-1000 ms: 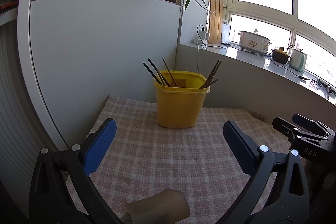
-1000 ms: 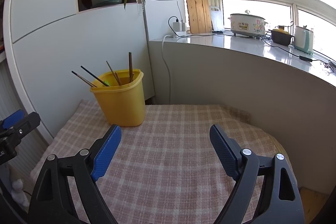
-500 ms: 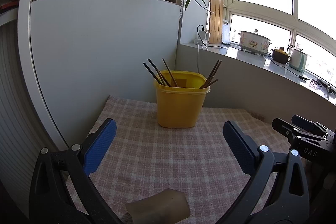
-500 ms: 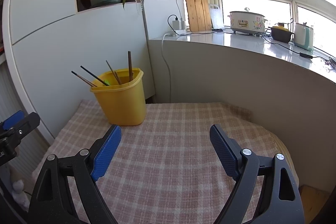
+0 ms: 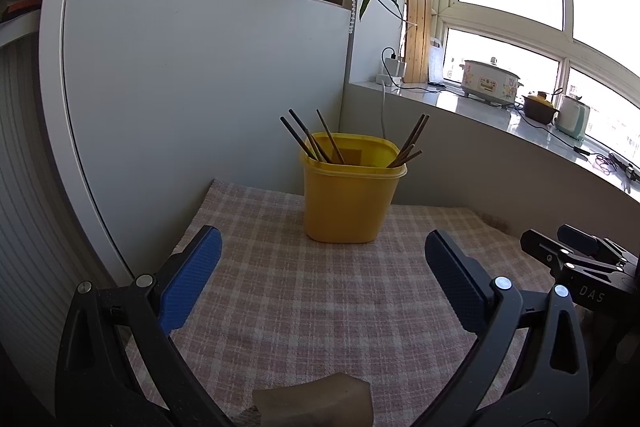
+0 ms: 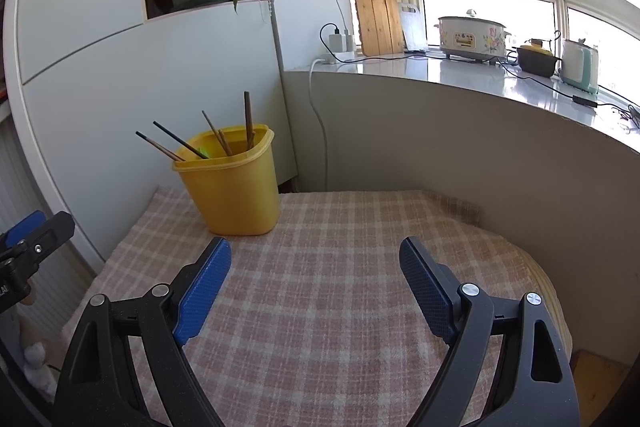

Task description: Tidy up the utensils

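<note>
Yellow plastic holder stands at the far edge of the checked cloth, dark chopsticks splayed upward inside. It lies ahead of the left gripper, ahead-left of the right gripper. Both jaws apart, empty. Bare cloth between; wall close behind.

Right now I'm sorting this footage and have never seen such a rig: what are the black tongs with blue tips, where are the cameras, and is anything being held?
They are hand-held grippers, one in each of a person's hands, with a wide-angle camera on each looking along its fingers. The left camera shows the left gripper, the right camera the right gripper. Both stand open and hold nothing. On the checked cloth stands a yellow container with dark chopsticks leaning inside. A blurred beige thing shows at the left view's bottom edge; I cannot tell what it is.
</note>
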Motion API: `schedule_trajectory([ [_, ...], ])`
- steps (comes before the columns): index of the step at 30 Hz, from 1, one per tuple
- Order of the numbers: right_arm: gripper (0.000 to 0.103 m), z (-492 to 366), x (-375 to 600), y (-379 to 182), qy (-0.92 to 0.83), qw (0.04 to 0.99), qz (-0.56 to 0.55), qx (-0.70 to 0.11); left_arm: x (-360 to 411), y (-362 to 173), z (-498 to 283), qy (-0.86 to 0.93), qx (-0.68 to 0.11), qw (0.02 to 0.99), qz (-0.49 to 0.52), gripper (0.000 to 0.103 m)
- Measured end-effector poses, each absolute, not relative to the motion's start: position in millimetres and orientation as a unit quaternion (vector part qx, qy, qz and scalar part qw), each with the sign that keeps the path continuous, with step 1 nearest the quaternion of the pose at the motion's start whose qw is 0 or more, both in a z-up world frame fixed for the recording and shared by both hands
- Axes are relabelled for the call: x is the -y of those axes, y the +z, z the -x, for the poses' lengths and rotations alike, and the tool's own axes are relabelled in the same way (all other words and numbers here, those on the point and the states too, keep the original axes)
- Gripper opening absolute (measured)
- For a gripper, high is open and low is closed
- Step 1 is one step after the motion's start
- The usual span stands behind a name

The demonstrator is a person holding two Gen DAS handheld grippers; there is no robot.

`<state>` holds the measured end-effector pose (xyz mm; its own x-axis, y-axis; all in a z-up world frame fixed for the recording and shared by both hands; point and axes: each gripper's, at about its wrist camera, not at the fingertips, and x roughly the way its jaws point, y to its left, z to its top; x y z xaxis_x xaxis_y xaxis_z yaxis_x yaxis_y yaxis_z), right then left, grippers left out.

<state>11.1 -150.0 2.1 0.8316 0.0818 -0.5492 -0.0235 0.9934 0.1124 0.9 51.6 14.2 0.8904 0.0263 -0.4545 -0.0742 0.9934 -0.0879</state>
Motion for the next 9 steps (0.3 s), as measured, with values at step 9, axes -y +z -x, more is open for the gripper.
schedule_trajectory([
  [9,0.086,-12.2,151.0,-0.1,0.028,0.954,-0.056,-0.294,-50.0,14.0,0.0,0.026,-0.230,0.972,0.049,0.103],
])
